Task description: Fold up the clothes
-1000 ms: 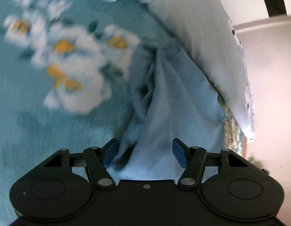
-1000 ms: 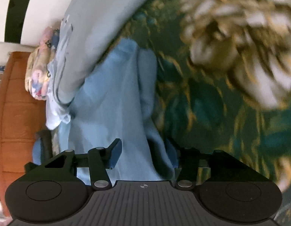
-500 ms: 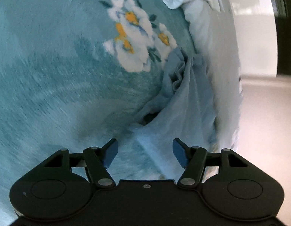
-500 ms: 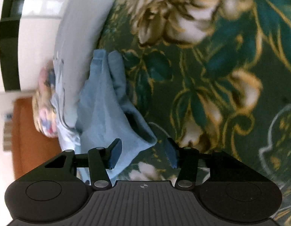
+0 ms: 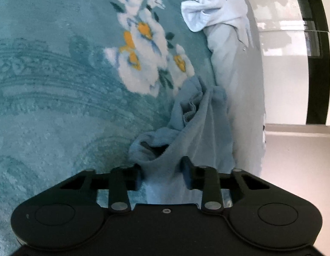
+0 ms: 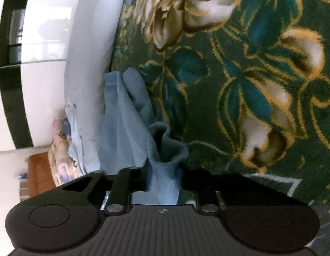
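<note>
The step in hand is the pick-up: both grippers are taking hold of one blue cloth [image 5: 199,128] by its near edge before any fold is made. In the left wrist view the left gripper [image 5: 162,171] is closing, with a bunched hem of the cloth between its fingers [image 5: 187,170], which already press the fabric from both sides. In the right wrist view the right gripper [image 6: 163,178] is closing too, and a gathered tuck of the same cloth runs down between its fingers. The cloth lies on a bed: from the left gripper it stretches toward one o'clock over a teal floral blanket [image 5: 58,106], along a pale pillow [image 5: 239,85]; from the right gripper it runs toward eleven o'clock over a green floral blanket [image 6: 250,85]. A white garment [image 5: 207,15] sits crumpled at twelve o'clock in the left view. The next move probably calls for lifting both corners together, pulling them apart so the cloth hangs flat, then laying it smooth.
</note>
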Demonstrator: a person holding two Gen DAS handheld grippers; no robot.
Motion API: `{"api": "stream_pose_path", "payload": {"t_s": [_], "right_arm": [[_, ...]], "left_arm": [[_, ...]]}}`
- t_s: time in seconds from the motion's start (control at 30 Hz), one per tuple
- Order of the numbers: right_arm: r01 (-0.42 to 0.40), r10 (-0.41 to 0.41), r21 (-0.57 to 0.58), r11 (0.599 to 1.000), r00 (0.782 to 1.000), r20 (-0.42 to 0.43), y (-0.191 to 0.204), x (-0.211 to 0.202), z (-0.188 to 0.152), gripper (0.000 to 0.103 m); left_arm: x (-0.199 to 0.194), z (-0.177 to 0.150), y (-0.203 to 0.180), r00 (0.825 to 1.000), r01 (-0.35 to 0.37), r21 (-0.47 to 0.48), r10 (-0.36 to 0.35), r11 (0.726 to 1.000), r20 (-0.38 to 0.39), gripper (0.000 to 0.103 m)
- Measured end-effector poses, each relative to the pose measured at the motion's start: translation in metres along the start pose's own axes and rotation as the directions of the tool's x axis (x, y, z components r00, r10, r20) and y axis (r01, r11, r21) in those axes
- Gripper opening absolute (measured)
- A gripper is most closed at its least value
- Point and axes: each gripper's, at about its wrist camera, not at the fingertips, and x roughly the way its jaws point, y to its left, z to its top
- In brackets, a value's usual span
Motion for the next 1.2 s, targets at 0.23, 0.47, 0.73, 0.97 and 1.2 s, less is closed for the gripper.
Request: {"api": "stream_pose_path", "payload": {"t_s": [0.23,0.47,0.73,0.97,1.2], "right_arm": [[0.061,-0.059,-0.079,0.995,0.998,0.026,0.027,-0.001,-0.005,0.007],[0.065,-0.056,-0.149,0.987,0.997,0.062,0.047,-0.031,-0.015,0.005],[0.101,-0.095,-0.158,0.982,0.995,0.044,0.034,-0.071,-0.056,0.005],[0.164,-0.163,-0.105,0.981,0.986,0.018,-0.008,-0.106,-0.103,0.005],[0.180,-0.179,-0.053,0.982,0.984,0.022,-0.032,-0.110,-0.117,0.005]], "left_arm": [[-0.007,0.002,-0.020,0.995,-0.101,0.035,0.101,0.994,0.020,0.005],[-0.037,-0.001,-0.047,0.987,-0.150,0.091,0.144,0.985,0.064,0.004],[-0.091,-0.020,-0.023,0.983,-0.185,0.152,0.182,0.971,0.030,0.004],[-0.129,-0.047,0.018,0.965,-0.251,0.187,0.260,0.950,-0.026,0.004],[-0.131,-0.050,0.045,0.955,-0.282,0.168,0.293,0.945,-0.041,0.008]]}}
